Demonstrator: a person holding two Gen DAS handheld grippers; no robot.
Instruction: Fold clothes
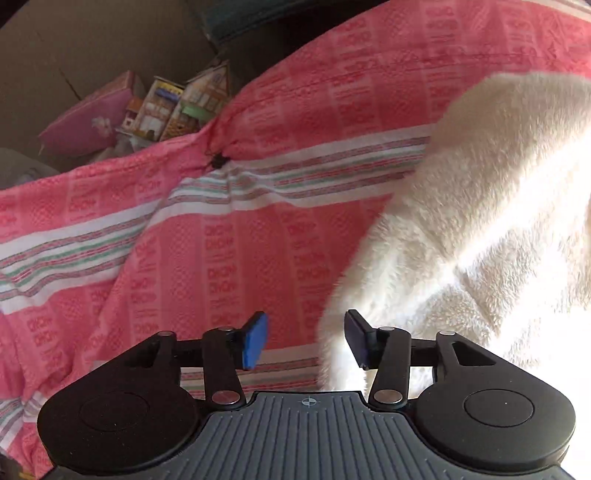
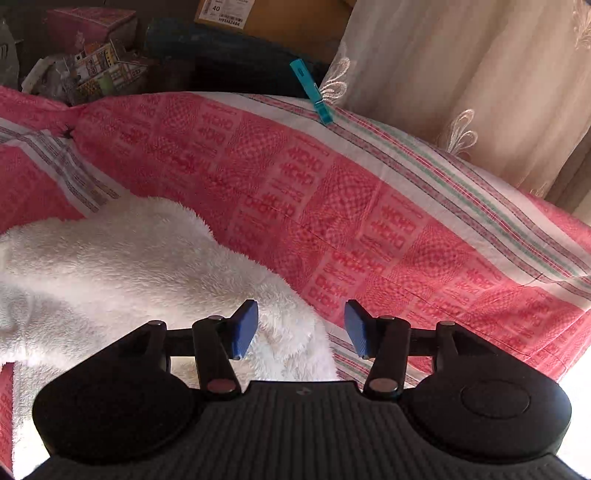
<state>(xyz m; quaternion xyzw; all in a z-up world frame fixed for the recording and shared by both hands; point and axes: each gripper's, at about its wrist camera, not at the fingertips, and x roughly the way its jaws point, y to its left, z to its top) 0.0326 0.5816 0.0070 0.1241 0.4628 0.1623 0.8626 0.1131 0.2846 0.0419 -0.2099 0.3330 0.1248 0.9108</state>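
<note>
A fluffy white fleece garment point(image 1: 480, 221) lies on a pink patterned bedsheet point(image 1: 221, 240) and fills the right side of the left wrist view. My left gripper point(image 1: 306, 341) hovers over the garment's left edge, open, its blue pads apart with nothing pressed between them. In the right wrist view the same white garment point(image 2: 129, 266) spreads at the left and centre. My right gripper point(image 2: 301, 330) is above the garment's right edge, open, and its pads hold nothing. The pink sheet point(image 2: 369, 221) shows past it.
A blue clothes peg point(image 2: 314, 94) is clipped on the sheet's far edge. Paper toy houses point(image 1: 177, 107) and a pink box point(image 1: 92, 118) sit beyond the bed at the left. A cream embroidered curtain point(image 2: 480, 74) hangs at the right. A cardboard box point(image 2: 258, 18) stands behind.
</note>
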